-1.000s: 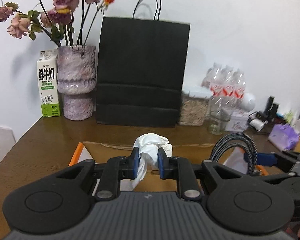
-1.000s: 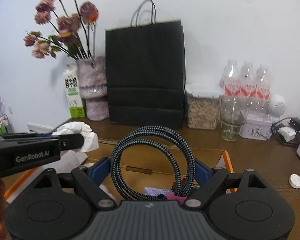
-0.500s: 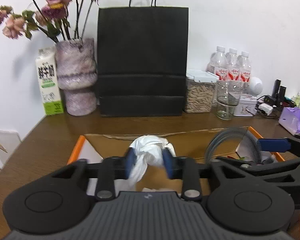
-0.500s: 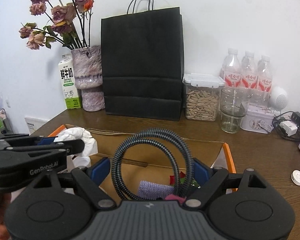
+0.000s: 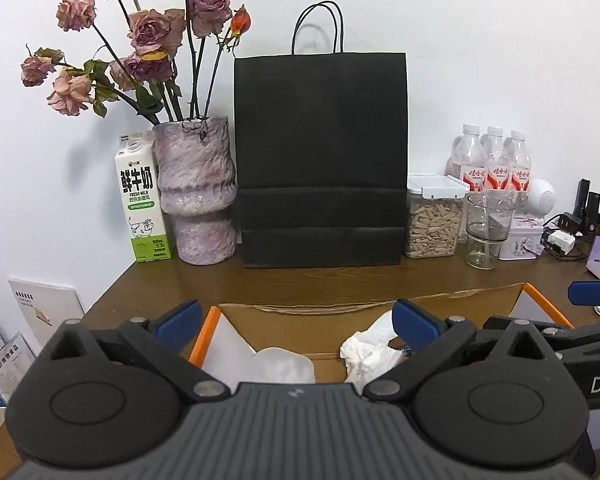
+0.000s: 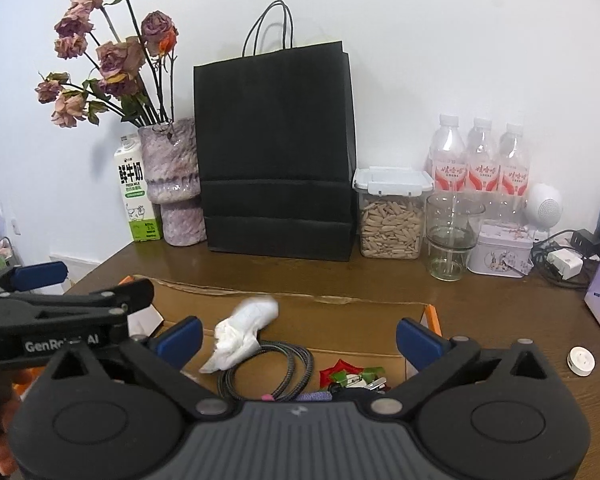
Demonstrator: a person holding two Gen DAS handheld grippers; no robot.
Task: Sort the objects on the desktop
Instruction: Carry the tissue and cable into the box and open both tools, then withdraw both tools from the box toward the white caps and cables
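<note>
An open cardboard box with orange edges [image 5: 538, 296] [image 6: 430, 314] sits on the wooden desk below both grippers. A crumpled white tissue [image 5: 370, 350] [image 6: 244, 328] lies inside it, loose. A coiled grey braided cable [image 6: 280, 368] lies in the box beside the tissue, near a red and green item [image 6: 346, 372]. My left gripper [image 5: 296, 320] is open and empty above the box. My right gripper [image 6: 298, 334] is open and empty above the box too. A white round item [image 5: 284, 364] lies in the box's left part.
At the back stand a black paper bag [image 5: 320, 160], a vase of dried roses [image 5: 198, 188], a milk carton [image 5: 142, 200], a seed jar [image 6: 390, 216], a glass [image 6: 452, 236], water bottles [image 6: 480, 160] and a tin [image 6: 504, 254]. A small white disc [image 6: 580, 360] lies right of the box.
My left gripper opened and let the tissue fall into the box. My right gripper opened and dropped the coiled cable into the box. Both grippers rose and drew back.
</note>
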